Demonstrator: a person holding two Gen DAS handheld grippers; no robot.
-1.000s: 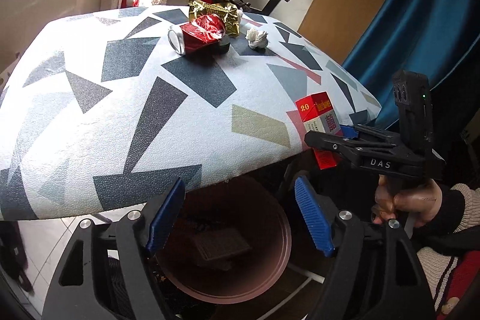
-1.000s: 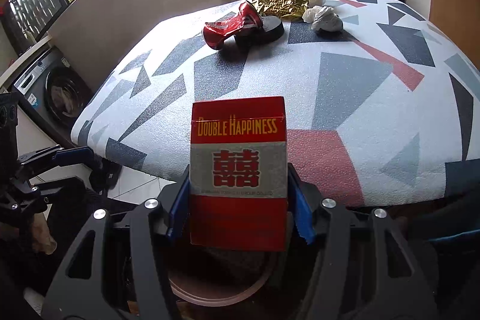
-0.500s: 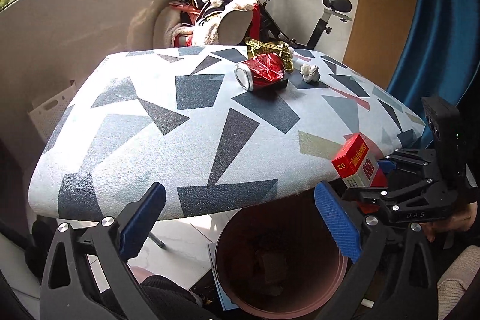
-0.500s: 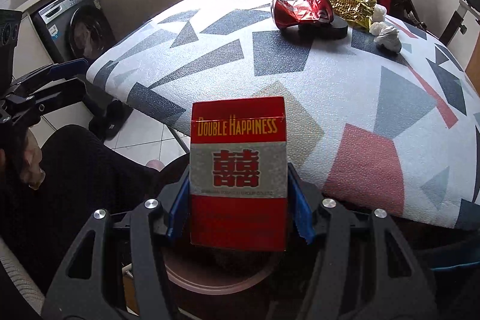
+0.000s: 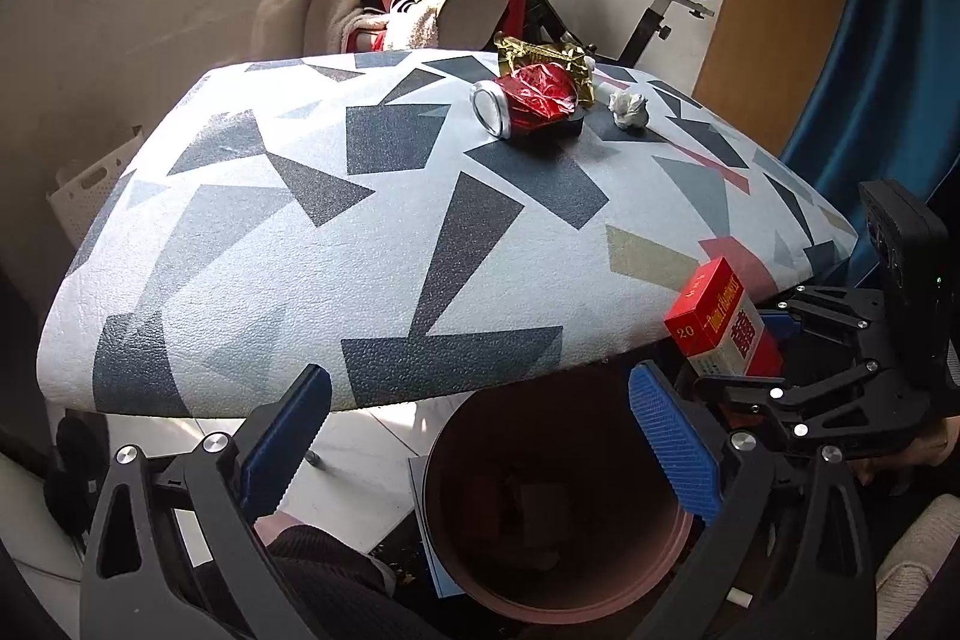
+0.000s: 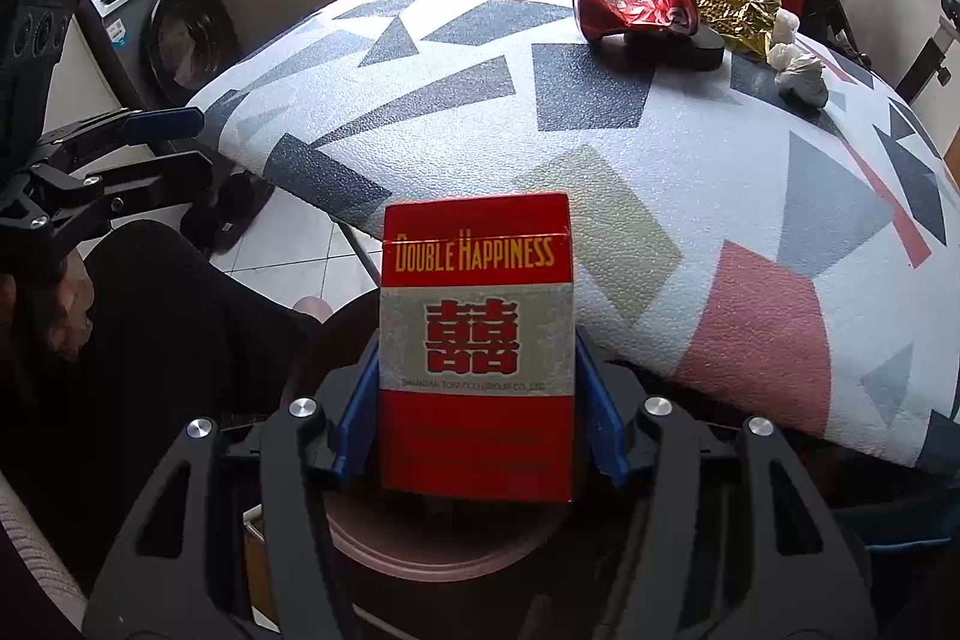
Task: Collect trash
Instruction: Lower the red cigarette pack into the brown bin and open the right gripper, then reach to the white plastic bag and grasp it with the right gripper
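The right gripper (image 6: 477, 436) pinches a red cigarette pack (image 6: 477, 346) across its narrow sides, blue pads low on the carton, holding it upright just off the table's (image 5: 372, 244) near edge and above the pink bin (image 5: 558, 508). The pack looks light and stiff, probably empty, though its top is closed so I cannot tell; a firmer squeeze could dent the cardboard. The left gripper (image 5: 474, 448) hangs spread and empty over the bin. Far across the table lie a crushed red can (image 5: 528, 106), a gold wrapper (image 5: 552, 55) and a tissue wad (image 5: 628, 109), all light and easily pinched
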